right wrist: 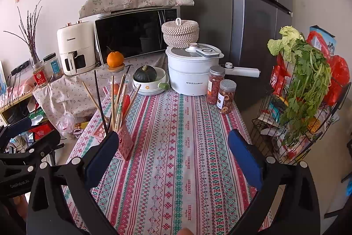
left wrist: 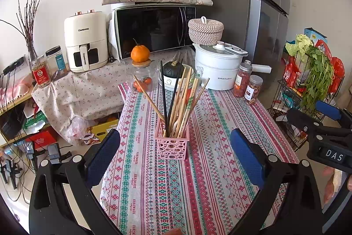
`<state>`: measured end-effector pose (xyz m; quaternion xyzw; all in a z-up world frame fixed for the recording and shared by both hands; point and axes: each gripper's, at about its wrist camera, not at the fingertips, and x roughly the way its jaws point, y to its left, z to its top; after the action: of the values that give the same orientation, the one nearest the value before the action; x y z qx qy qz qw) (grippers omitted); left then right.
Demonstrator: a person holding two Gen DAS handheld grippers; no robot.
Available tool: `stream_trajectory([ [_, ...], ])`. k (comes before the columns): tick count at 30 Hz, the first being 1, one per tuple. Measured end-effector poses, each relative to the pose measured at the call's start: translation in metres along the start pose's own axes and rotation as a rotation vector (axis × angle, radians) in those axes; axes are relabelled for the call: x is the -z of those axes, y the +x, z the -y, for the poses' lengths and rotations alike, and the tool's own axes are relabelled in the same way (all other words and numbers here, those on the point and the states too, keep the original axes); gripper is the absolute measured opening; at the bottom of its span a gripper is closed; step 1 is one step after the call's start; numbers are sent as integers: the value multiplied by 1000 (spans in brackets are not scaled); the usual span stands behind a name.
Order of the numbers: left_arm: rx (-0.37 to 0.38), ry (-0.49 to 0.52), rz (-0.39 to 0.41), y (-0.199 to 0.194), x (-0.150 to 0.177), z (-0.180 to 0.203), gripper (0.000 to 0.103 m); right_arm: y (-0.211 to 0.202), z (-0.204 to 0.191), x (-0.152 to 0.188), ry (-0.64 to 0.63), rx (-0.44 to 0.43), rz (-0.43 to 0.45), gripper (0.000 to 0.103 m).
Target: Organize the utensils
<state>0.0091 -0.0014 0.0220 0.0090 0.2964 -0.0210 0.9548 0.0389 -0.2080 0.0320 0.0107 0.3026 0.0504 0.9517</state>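
A pink lattice holder (left wrist: pixel 172 145) stands on the patterned tablecloth (left wrist: pixel 211 169), filled with several wooden and black chopsticks (left wrist: pixel 180 102) that fan upward. It also shows in the right wrist view (right wrist: pixel 125 144), at the left behind the finger. My left gripper (left wrist: pixel 175 158) is open and empty, its blue pads either side of the holder, nearer the camera. My right gripper (right wrist: pixel 173 158) is open and empty over bare cloth, right of the holder. The right gripper also shows at the right edge of the left wrist view (left wrist: pixel 323 122).
At the table's far end stand a white electric pot (left wrist: pixel 216 69), two snack jars (left wrist: pixel 247 86), a bowl with a dark squash (left wrist: pixel 173 75) and a glass jar topped by an orange (left wrist: pixel 140 72). A wire rack with greens (right wrist: pixel 303 98) stands right.
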Motion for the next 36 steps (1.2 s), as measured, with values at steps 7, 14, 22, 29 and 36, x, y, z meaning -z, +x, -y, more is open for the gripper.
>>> stream_trajectory([
  [7, 1, 1, 0, 0, 0, 0, 96, 0, 1, 0, 2, -1, 1, 97],
  [14, 0, 0, 0, 0, 0, 0, 96, 1, -2, 0, 6, -5, -4, 97],
  [22, -13, -2, -8, 3, 1, -5, 96, 1, -2, 0, 6, -5, -5, 97],
  [29, -26, -9, -20, 4, 1, -7, 96, 3, 0, 1, 4, -8, -10, 97],
  [36, 54, -75, -18, 31, 2, -27, 96, 21, 5, 7, 26, -30, -64, 97],
])
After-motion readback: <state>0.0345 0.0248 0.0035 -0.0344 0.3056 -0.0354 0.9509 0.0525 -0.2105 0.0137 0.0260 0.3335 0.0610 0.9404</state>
